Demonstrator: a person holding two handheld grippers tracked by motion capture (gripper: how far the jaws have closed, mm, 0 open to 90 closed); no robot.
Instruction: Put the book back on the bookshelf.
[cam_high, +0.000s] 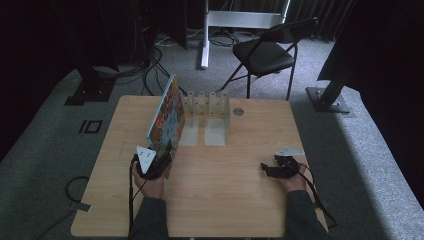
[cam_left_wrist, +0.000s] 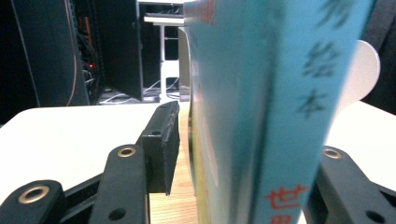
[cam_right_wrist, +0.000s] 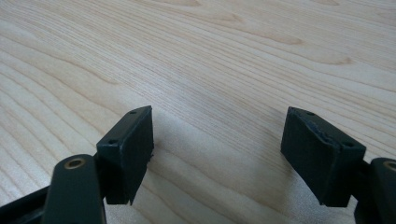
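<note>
A thin picture book (cam_high: 167, 117) with a colourful cover stands on edge on the wooden table (cam_high: 225, 200), tilted, its far end by a clear slotted rack (cam_high: 206, 104). My left gripper (cam_high: 162, 159) sits at the book's near end. In the left gripper view the light-blue spine (cam_left_wrist: 261, 93) rises between the jaws of my left gripper (cam_left_wrist: 247, 158). The left pad (cam_left_wrist: 162, 144) stands a small gap off the cover; the right pad is hidden behind the book. My right gripper (cam_high: 268, 170) rests low over the table at the right, open (cam_right_wrist: 217, 149) with bare wood between its pads.
The rack's flat clear base (cam_high: 205, 134) lies in front of it. A small round grommet (cam_high: 238, 112) sits in the tabletop behind. Beyond the table stand a black folding chair (cam_high: 265, 52) and dark stand feet on grey carpet.
</note>
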